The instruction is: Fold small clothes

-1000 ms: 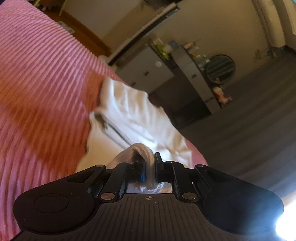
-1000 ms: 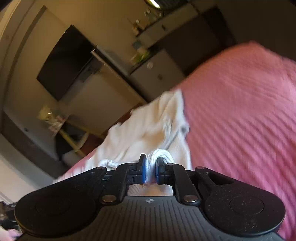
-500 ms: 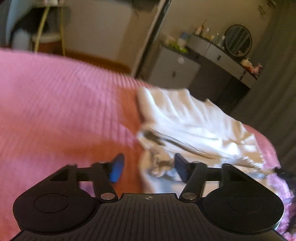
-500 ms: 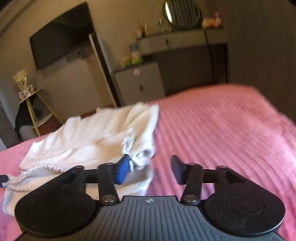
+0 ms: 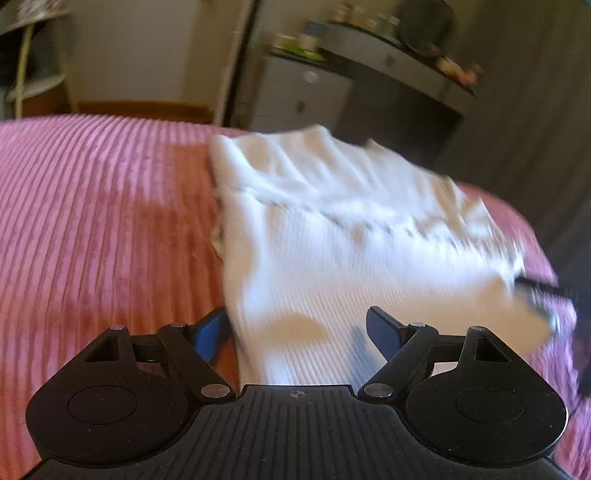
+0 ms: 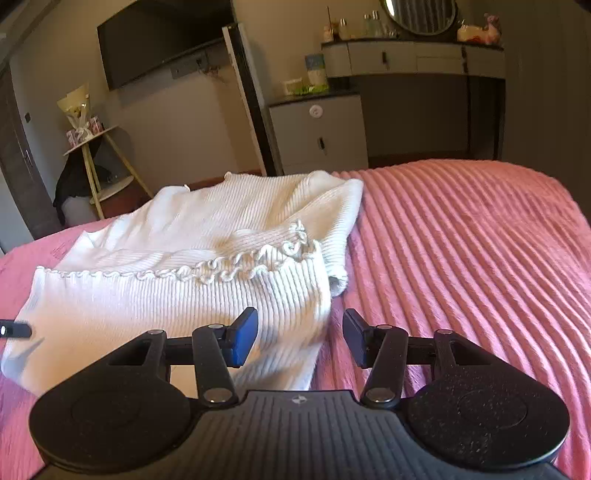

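**One white garment, two grippers, one pink bed**

Garments, count one: a white rib-knit top with a ruffled, frilly hem point(image 6: 192, 258), lying folded on itself on the pink corded bedspread point(image 6: 461, 240). In the right wrist view it occupies the left half of the bed, its ruffled edge running across the middle of the cloth; the far part reaches toward the far edge of the bed. In the left wrist view the same top point(image 5: 351, 240) lies right of centre and is blurred, with bare bedspread point(image 5: 92, 221) to its left.

Grippers, count two, both black with blue-faced pads.
- Left gripper point(image 5: 297, 330): fingers spread wide, holding nothing, hovering low over the near left edge of the top; whether a pad touches the cloth cannot be told.
- Right gripper point(image 6: 299, 338): fingers spread apart, holding nothing, at the near right edge of the top. Its left pad sits over the cloth, its right pad over bare bedspread.

Furnishings at the far side of the room, one of each:
- black wall-mounted television point(image 6: 155, 40)
- grey cabinet with one round knob point(image 6: 317, 133)
- grey dressing table point(image 6: 413, 55), carrying a round mirror point(image 6: 419, 14)
- yellow-legged tiered side stand point(image 6: 99, 162)
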`<state>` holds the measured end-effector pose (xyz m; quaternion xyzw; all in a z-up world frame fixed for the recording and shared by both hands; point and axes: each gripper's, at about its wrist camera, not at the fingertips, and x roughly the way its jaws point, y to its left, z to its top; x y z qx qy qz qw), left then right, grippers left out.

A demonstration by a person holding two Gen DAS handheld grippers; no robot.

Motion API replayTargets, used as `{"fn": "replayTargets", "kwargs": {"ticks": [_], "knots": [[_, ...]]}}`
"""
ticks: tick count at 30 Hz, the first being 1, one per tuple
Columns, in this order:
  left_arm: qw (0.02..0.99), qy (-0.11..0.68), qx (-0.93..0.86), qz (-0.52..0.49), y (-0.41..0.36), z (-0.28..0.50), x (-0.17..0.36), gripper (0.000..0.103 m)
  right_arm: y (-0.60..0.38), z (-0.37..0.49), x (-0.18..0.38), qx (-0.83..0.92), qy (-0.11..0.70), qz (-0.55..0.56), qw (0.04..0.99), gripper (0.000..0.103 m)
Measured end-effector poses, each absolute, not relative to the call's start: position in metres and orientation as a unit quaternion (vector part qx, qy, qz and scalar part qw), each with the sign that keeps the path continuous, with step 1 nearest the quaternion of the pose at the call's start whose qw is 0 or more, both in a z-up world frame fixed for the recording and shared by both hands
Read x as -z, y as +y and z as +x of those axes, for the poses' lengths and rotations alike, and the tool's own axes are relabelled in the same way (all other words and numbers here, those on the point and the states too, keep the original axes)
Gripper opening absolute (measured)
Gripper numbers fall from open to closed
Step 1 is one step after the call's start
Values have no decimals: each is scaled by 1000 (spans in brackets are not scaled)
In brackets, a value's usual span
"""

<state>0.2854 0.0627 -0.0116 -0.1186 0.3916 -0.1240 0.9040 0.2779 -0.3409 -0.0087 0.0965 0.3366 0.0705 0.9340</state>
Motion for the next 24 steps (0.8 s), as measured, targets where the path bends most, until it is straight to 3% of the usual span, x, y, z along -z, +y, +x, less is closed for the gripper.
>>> {"fn": "replayTargets", "kwargs": {"ticks": [3, 4, 5, 6, 10, 12, 24], "knots": [[904, 387, 105, -147, 68, 302, 16, 81, -338, 287, 15, -72, 337, 102, 933, 49], [905, 387, 101, -143, 67, 306, 16, 78, -337, 288, 15, -73, 336, 101, 934, 44], [906, 389, 95, -136, 66, 309, 16, 70, -336, 289, 15, -79, 333, 102, 934, 33], [907, 392, 87, -127, 63, 312, 16, 62, -334, 289, 16, -80, 332, 97, 935, 30], [910, 398, 74, -92, 54, 317, 13, 51, -328, 284, 13, -84, 325, 70, 939, 13], [910, 399, 72, -82, 53, 315, 11, 43, -327, 281, 10, -85, 321, 68, 941, 12], [913, 392, 75, -83, 56, 300, -3, 19, -324, 263, -9, -103, 299, 66, 946, 11]]}}
